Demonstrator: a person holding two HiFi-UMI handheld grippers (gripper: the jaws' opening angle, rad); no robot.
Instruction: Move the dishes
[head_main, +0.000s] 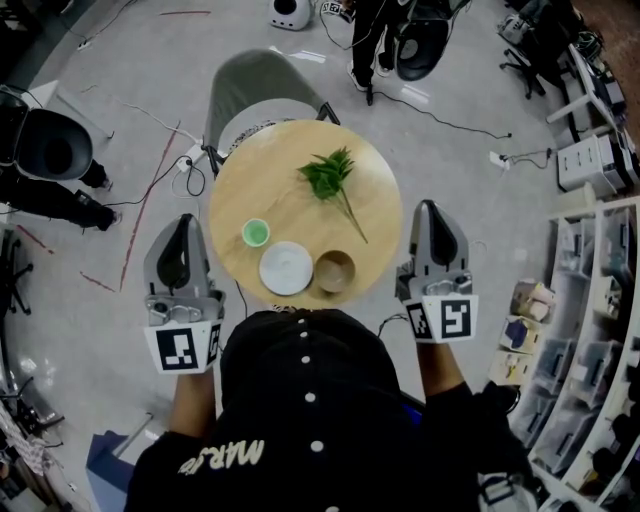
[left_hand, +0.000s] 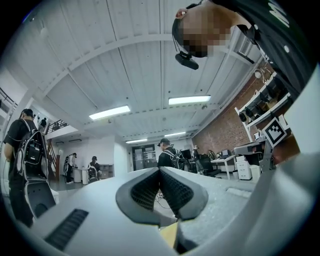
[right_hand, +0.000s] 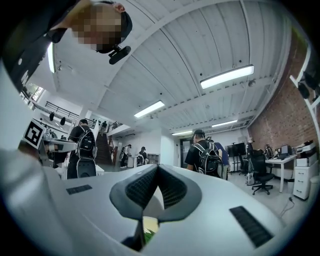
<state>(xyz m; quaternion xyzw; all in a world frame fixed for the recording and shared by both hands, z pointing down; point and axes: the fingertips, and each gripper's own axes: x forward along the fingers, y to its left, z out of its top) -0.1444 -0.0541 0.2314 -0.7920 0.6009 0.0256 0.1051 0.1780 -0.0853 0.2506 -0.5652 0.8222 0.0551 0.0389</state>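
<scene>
A round wooden table (head_main: 380, 215) carries a small green cup (head_main: 256, 233), a white plate (head_main: 286, 268) and a brown bowl (head_main: 334, 270) near its front edge, with a green leafy sprig (head_main: 330, 175) farther back. My left gripper (head_main: 184, 220) hovers off the table's left side, its jaws shut and empty. Off the right side my right gripper (head_main: 428, 206) is also shut with nothing in it. Both gripper views look level across the room, where the left gripper (left_hand: 160, 171) and the right gripper (right_hand: 157, 167) each show their pads meeting at the tip. The dishes are hidden in those two views.
A grey chair (head_main: 262, 85) stands behind the table. Cables (head_main: 440, 120) trail over the floor. Shelving (head_main: 590, 330) with boxes lines the right side. People stand at the far side (head_main: 370, 40) and at the left (head_main: 50, 190).
</scene>
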